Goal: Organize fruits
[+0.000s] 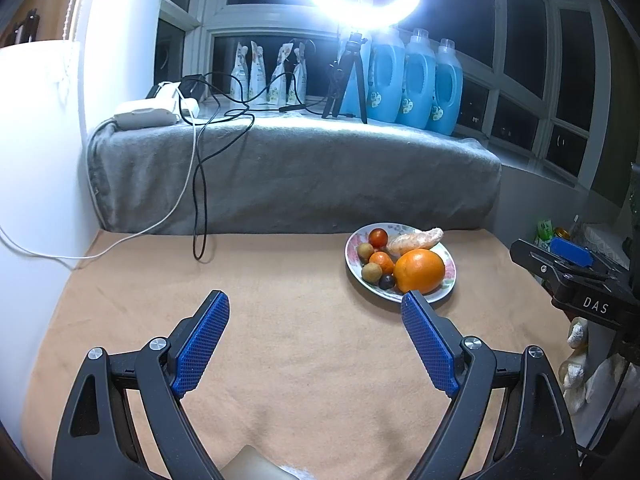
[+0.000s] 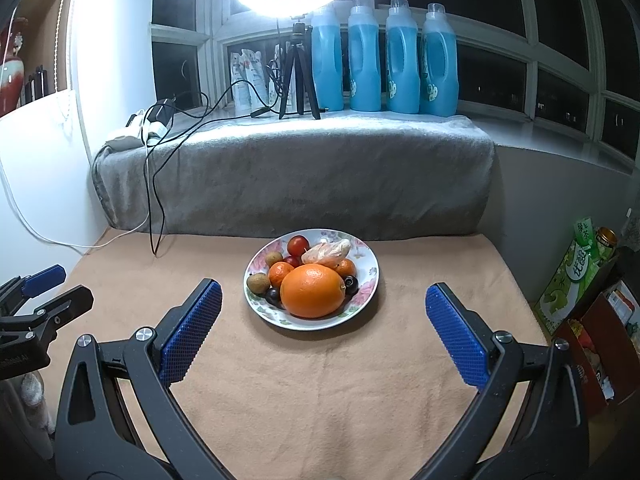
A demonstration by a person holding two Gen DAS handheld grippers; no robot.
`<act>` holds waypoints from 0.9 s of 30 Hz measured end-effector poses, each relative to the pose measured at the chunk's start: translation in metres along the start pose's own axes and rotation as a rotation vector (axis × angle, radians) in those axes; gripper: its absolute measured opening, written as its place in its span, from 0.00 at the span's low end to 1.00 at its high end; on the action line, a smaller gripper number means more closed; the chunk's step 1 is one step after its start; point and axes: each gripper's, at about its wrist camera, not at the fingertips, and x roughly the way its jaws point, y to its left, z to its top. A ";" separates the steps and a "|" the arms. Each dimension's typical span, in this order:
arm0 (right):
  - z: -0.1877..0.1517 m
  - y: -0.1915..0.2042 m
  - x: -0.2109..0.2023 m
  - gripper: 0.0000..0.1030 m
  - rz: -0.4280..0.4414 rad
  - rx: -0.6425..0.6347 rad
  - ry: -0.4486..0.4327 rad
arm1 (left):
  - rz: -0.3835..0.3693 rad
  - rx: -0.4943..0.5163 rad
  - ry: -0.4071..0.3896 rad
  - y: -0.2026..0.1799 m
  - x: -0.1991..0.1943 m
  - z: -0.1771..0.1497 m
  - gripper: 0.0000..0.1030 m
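A flowered plate (image 2: pixel 370 276) sits on the tan cloth table, also seen in the left wrist view (image 1: pixel 352 240). It holds a big orange (image 2: pixel 313 290) (image 1: pixel 419 271), a peeled tangerine (image 2: pixel 326 253) (image 1: pixel 416 239), a red tomato (image 2: pixel 298 245) (image 1: pixel 378 237), small mandarins (image 2: pixel 281 273), brown kiwi-like fruits (image 2: pixel 258 282) and dark plums (image 2: pixel 351 283). My right gripper (image 2: pixel 323 294) is open and empty just in front of the plate. My left gripper (image 1: pixel 315 300) is open and empty, left of the plate.
A grey blanket-covered ledge (image 2: pixel 296 176) backs the table, with cables (image 2: pixel 160 184), a tripod (image 2: pixel 298 76) and blue detergent bottles (image 2: pixel 400 60). Boxes and a can (image 2: pixel 580 280) stand off the table's right edge. A white wall (image 1: pixel 36 160) is at left.
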 end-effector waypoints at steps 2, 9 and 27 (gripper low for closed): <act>0.000 0.000 0.000 1.00 0.000 0.000 0.000 | 0.001 -0.001 -0.001 0.000 0.000 0.000 0.86; 0.000 0.000 0.000 1.00 -0.001 0.001 0.001 | -0.001 0.000 0.002 0.000 0.001 0.000 0.86; -0.006 0.001 0.001 1.00 0.000 0.001 0.007 | -0.005 0.005 0.000 -0.001 0.002 -0.002 0.86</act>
